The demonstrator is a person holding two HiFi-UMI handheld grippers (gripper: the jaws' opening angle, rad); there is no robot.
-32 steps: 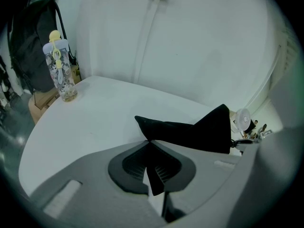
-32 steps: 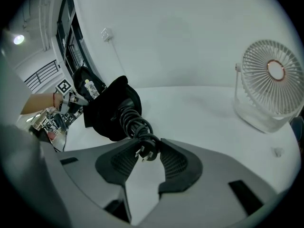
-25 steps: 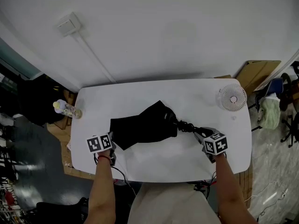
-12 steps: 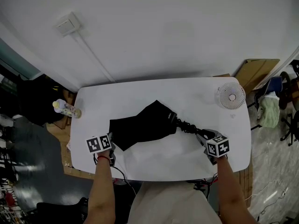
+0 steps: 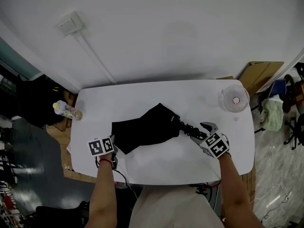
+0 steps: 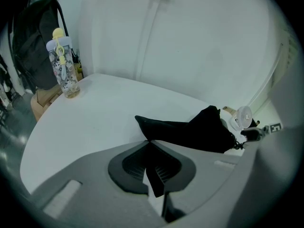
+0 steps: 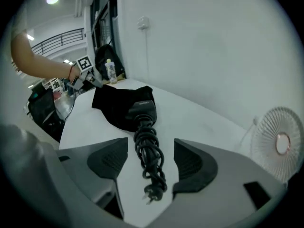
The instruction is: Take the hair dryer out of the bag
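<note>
Black cloth bag [image 6: 190, 129] pinched by left tongs [image 6: 151, 167]; right tongs [image 7: 151, 163] just opened astride coiled cord [image 7: 147, 144].

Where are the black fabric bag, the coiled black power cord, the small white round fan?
black fabric bag [image 5: 142, 129]: head view, middle of the cloth.
coiled black power cord [image 7: 148, 148]: right gripper view, mid-coil.
small white round fan [image 5: 235, 100]: head view, grille centre.
</note>
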